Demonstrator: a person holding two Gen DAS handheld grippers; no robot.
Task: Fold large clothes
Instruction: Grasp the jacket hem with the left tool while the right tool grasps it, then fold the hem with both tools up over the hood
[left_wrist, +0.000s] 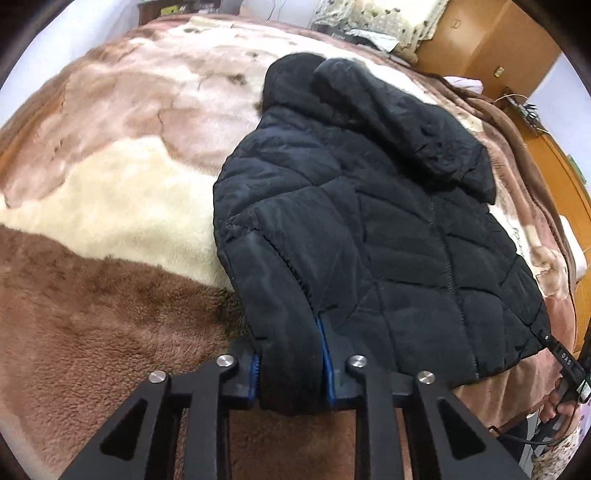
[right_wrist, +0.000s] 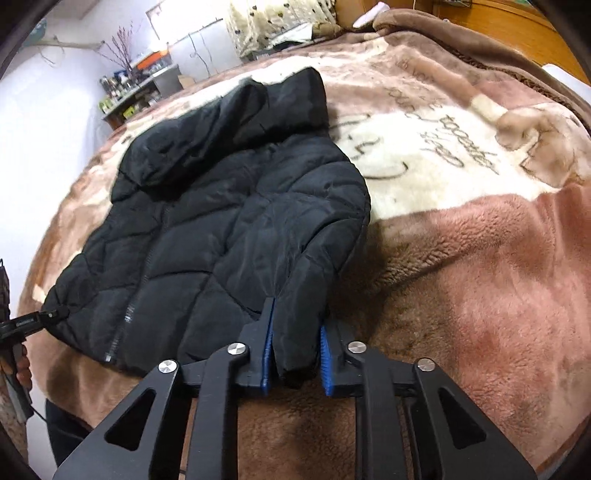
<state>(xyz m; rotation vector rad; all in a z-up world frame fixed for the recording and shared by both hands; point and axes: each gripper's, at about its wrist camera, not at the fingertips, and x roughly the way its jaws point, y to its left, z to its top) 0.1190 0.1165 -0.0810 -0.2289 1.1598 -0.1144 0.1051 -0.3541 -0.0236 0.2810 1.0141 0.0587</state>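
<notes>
With both sleeve cuffs of the black puffer jacket (left_wrist: 362, 229) clamped, left gripper (left_wrist: 291, 354) and right gripper (right_wrist: 295, 343) jaws nearly closed, the sleeve-folding step is in hand; next, carry the sleeves inward across the chest.

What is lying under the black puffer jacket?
The black puffer jacket lies on a plush brown, pink and cream blanket with printed script beside it. The blanket runs under the jacket; whatever print or object sits beneath the jacket is covered and cannot be seen.
</notes>
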